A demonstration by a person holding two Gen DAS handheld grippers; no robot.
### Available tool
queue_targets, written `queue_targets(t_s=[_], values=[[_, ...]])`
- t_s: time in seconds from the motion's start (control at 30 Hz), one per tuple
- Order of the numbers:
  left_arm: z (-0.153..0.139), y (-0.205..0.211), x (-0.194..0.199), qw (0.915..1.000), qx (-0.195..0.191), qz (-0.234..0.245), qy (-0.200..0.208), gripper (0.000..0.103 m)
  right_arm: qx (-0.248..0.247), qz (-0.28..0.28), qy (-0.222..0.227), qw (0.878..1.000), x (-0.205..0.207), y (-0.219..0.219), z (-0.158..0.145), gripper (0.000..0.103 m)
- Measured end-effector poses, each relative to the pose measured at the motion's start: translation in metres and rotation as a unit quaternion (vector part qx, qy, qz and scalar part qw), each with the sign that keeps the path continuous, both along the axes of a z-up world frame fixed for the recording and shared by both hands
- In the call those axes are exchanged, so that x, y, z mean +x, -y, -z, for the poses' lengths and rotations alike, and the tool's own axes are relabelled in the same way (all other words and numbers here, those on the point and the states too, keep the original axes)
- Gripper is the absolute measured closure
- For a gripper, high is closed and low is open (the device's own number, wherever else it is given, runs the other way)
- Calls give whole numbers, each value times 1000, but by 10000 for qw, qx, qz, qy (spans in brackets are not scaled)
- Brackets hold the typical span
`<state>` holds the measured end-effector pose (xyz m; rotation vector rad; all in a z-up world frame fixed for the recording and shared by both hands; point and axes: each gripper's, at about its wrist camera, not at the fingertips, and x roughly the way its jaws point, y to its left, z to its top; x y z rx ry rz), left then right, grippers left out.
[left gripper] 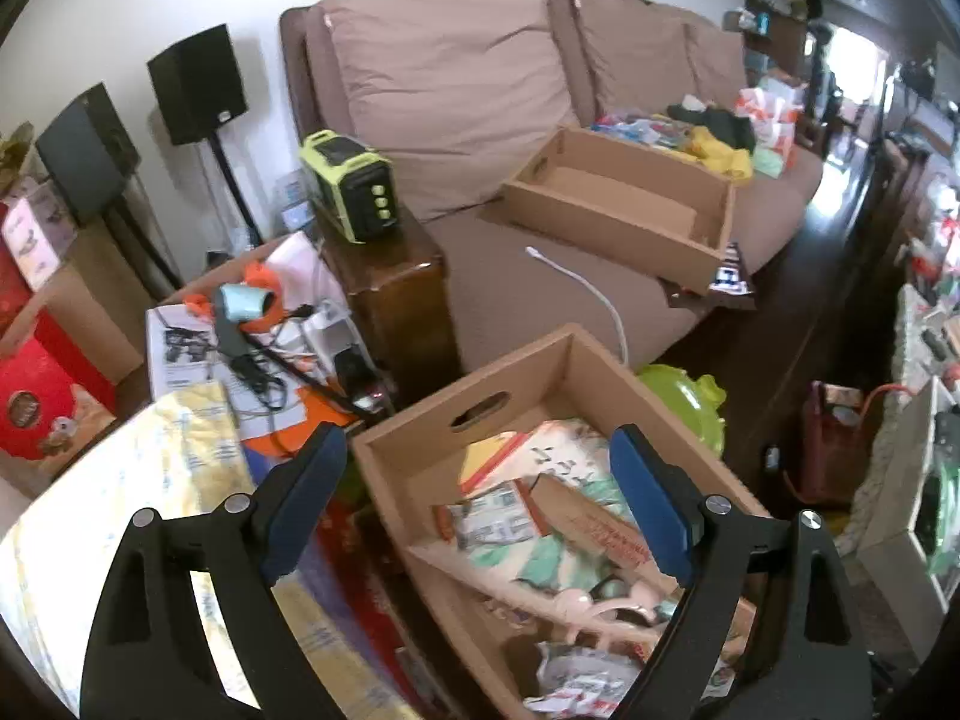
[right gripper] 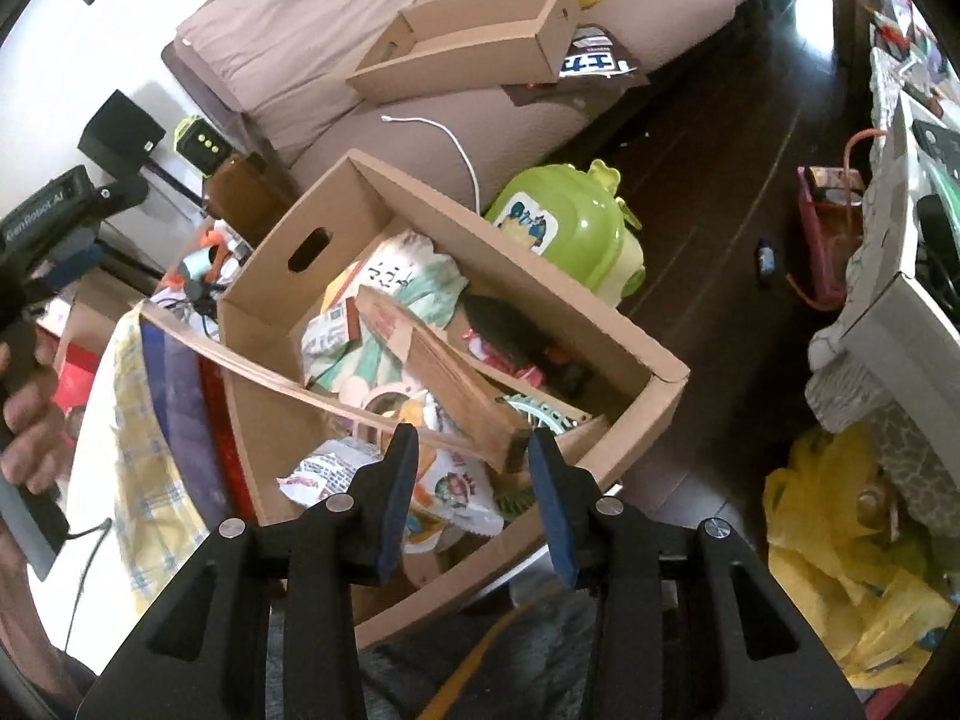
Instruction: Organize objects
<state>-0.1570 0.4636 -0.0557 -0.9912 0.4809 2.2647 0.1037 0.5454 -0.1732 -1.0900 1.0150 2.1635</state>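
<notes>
An open cardboard box (left gripper: 420,414) stands in front of the sofa, crammed with packets, a flat brown cardboard sleeve (left gripper: 600,525) and a pink tape holder. My left gripper (left gripper: 480,498) hovers over its left half, jaws wide apart with nothing between them. In the right wrist view the same box (right gripper: 282,252) lies below my right gripper (right gripper: 474,474). Its jaws are partly apart above a snack bag (right gripper: 456,492), with the end of the brown sleeve (right gripper: 444,372) just beyond the fingertips. Neither pad presses on anything.
A second, shallow cardboard box (left gripper: 606,228) sits on the brown sofa (left gripper: 528,294) beside a white cable (left gripper: 594,294). A green toy case (right gripper: 570,222) stands on the dark floor. Cluttered side table (left gripper: 240,348) to the left, yellow bags (right gripper: 852,546) to the right. A hand (right gripper: 30,420) holds the other gripper's handle.
</notes>
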Motion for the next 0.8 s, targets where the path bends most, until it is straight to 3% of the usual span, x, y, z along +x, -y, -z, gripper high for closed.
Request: queue_targets(t_s=[0.33,0.4,0.53,0.67,0.8], values=[[-34,54,28,9992,238,-182,247,7,345,-455,-54,9984,-11,25,-40,62],[-41,69,43,9992,229,-193,253,4,502,-535,-69,9973,-12,33,-54,54],[-54,106,73,9986,250,-273,386,1,895,-720,-83,9933,-14,53,-83,48],[-70,138,93,9977,313,-310,522,1,1323,-852,-16,9875,-12,78,-110,24],[-89,159,112,9986,286,-251,372,1,1482,-872,-77,9851,-8,95,-131,19]])
